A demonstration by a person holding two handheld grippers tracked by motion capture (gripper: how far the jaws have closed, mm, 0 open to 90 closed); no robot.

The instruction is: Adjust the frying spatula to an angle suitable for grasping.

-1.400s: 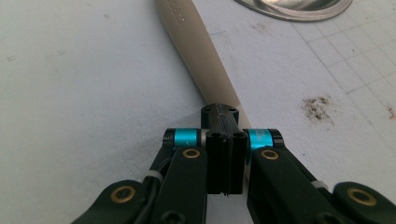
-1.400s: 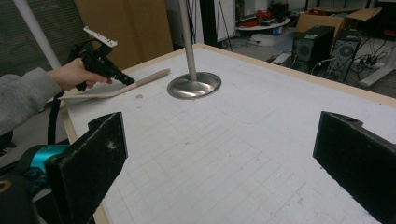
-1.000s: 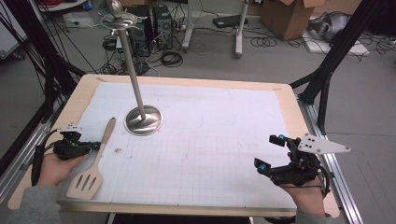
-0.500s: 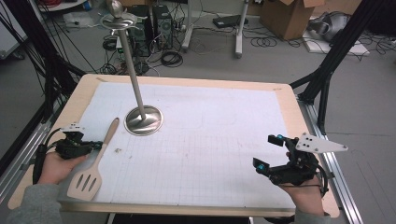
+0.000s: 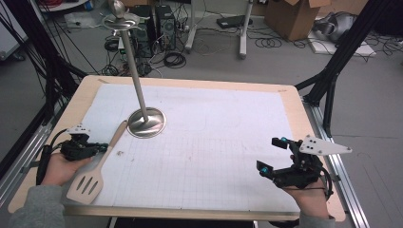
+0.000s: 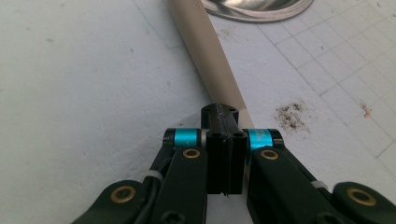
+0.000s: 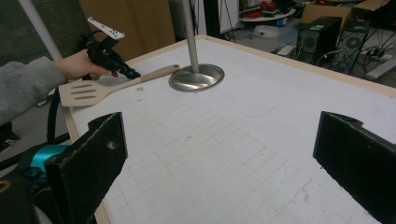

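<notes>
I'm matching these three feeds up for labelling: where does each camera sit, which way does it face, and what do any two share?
High view: above the person's table edge, looking forward and down; both hands, left gripper and right gripper show.
Left gripper view: on the left gripper, jaws shut at the spatula handle, facing the metal stand base.
Right gripper view: on the right gripper, jaws wide apart, facing across the table toward the other hand.
All three share the spatula and stand.

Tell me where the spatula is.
In the high view the spatula lies at the table's left side, blade toward the person, handle tip near the stand's base, beside the left gripper.
</notes>
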